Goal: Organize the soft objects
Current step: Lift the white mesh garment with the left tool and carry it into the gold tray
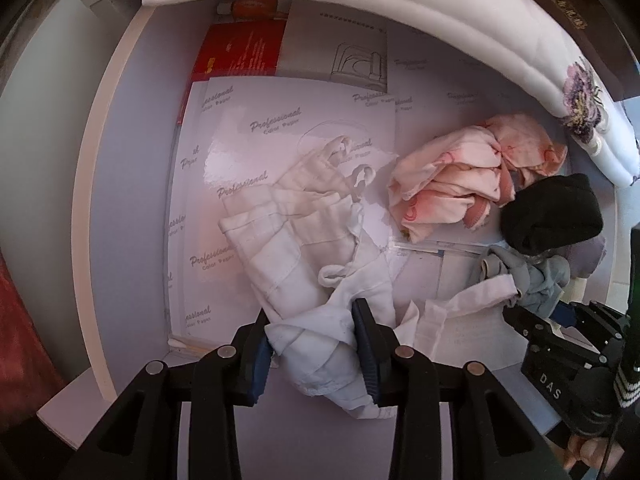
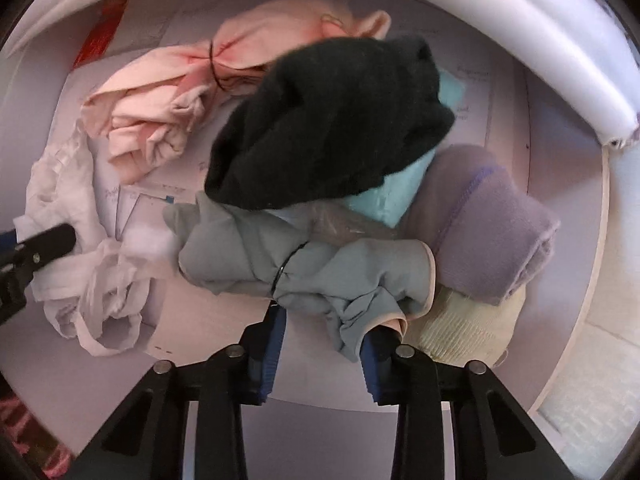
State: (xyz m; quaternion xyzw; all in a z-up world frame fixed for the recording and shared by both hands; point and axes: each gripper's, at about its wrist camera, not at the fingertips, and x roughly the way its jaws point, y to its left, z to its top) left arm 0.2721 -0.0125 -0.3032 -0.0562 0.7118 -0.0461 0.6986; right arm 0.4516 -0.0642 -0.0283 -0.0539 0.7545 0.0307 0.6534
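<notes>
Soft objects lie loose across a white shelf [image 1: 120,200], so the sorting looks barely begun. In the left wrist view, the left gripper [image 1: 316,354] pinches a bunched end of the white cloth [image 1: 304,248], which trails over glossy paper packs [image 1: 240,128]. A pink garment [image 1: 460,184] and a black sock [image 1: 556,212] sit crumpled to the right, unsorted.

In the right wrist view, the right gripper [image 2: 322,354] has its blue pads at either side of the grey-blue bundle [image 2: 248,252]; whether they already press it I cannot tell. A lilac towel [image 2: 492,224], a cream sock [image 2: 460,328] and a turquoise piece [image 2: 384,196] crowd together beneath the black sock. Nothing appears folded or grouped; nearly everything seems left to do.
</notes>
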